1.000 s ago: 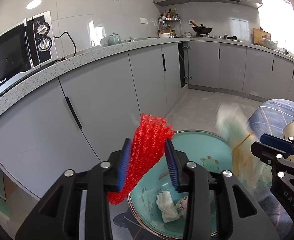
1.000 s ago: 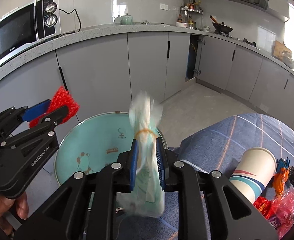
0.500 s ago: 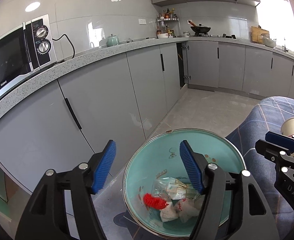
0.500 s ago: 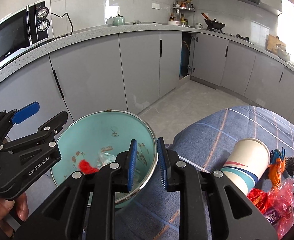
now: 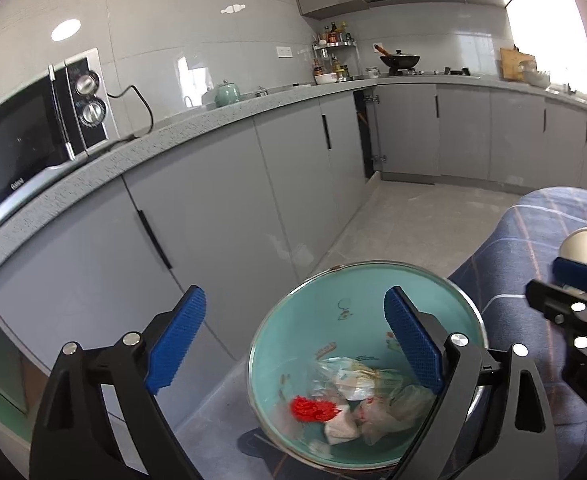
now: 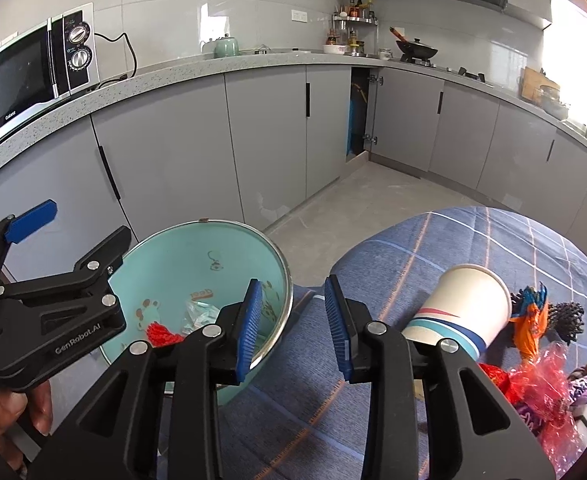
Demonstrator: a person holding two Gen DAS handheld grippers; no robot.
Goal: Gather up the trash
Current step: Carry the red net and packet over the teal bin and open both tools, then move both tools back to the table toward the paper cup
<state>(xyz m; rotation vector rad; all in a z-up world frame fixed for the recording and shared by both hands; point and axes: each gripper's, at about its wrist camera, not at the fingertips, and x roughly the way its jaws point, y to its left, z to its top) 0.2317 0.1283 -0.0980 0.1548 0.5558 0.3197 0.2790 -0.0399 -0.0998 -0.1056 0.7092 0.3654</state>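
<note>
A teal bin [image 5: 333, 308] with a metal rim stands on the floor beside the table. In it lie a red foam net [image 5: 313, 408], a clear plastic bag [image 5: 357, 376] and white tissue [image 5: 339, 430]. My left gripper [image 5: 293, 300] hangs over the bin's left side, jaws wide and still opening, nothing between them. My right gripper [image 6: 293, 292] hovers over the bin's [image 6: 197, 256] right rim and the table edge, jaws opening and holding nothing. On the table lie a paper cup [image 6: 461, 308] on its side and several wrappers [image 6: 533, 376].
A blue plaid cloth [image 6: 413, 248] covers the table at the right. Grey cabinets [image 5: 229, 216] run under a speckled counter with a microwave [image 5: 25, 148]; one corner door [image 6: 357, 112] stands ajar. A hand [image 6: 13, 412] holds the left tool.
The left gripper let go of the red net and the right let go of the clear bag; both now lie in the bin. Both pairs of jaws have widened.
</note>
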